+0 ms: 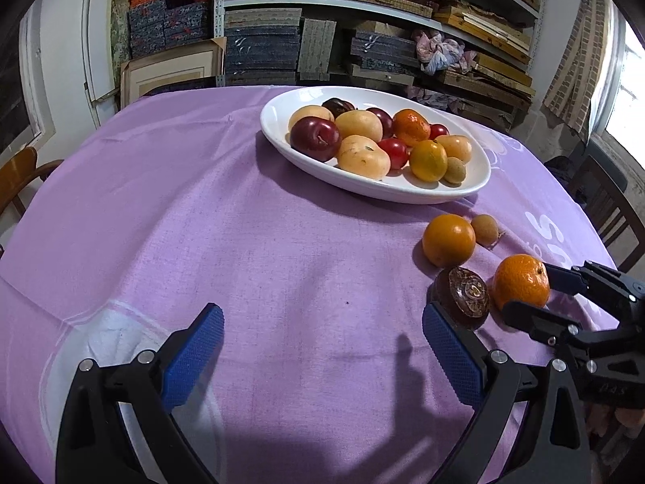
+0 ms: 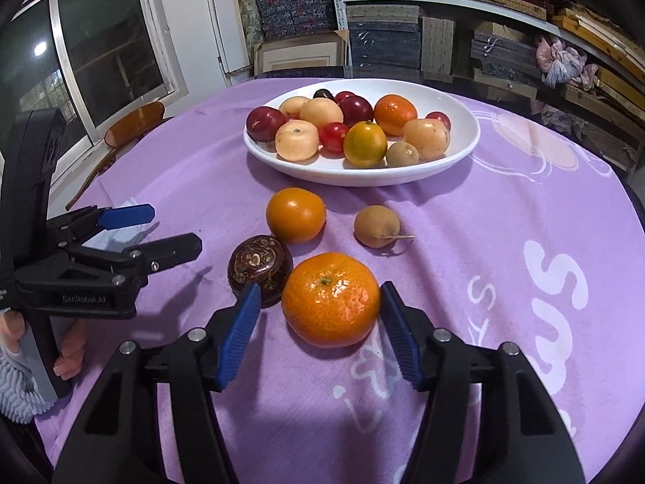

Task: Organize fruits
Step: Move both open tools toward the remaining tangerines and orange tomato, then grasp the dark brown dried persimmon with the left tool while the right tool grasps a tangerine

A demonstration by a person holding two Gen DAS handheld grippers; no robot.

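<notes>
Fruit lies loose on a purple cloth [image 2: 504,218] over the desk, with the rest heaped in a white oval dish [image 2: 459,145] farther back. At far left in the right wrist view, the left tool [image 2: 177,230] hangs above the cloth with its blue-padded fingers well apart and nothing between them; a person's fingers [image 2: 68,357] wrap its handle. Next comes a dark brown round fruit [image 2: 260,268] with a patterned top — what kind I cannot tell — lying on the cloth, just beside the right tool's left pad. Behind it sits a smooth orange [image 2: 295,214]. Right of the brown fruit, a mandarin [image 2: 330,299] rests on the cloth between the fingers of the right tool [image 2: 318,306]. Its jaws stand at a middling width: the right pad is at the peel, the left pad shows a narrow gap, so no firm grip is visible. Farther right and back, a small tan fruit [image 2: 377,226] with a thin stem lies apart. In the dish are red plums, pale yellow fruits and oranges.
</notes>
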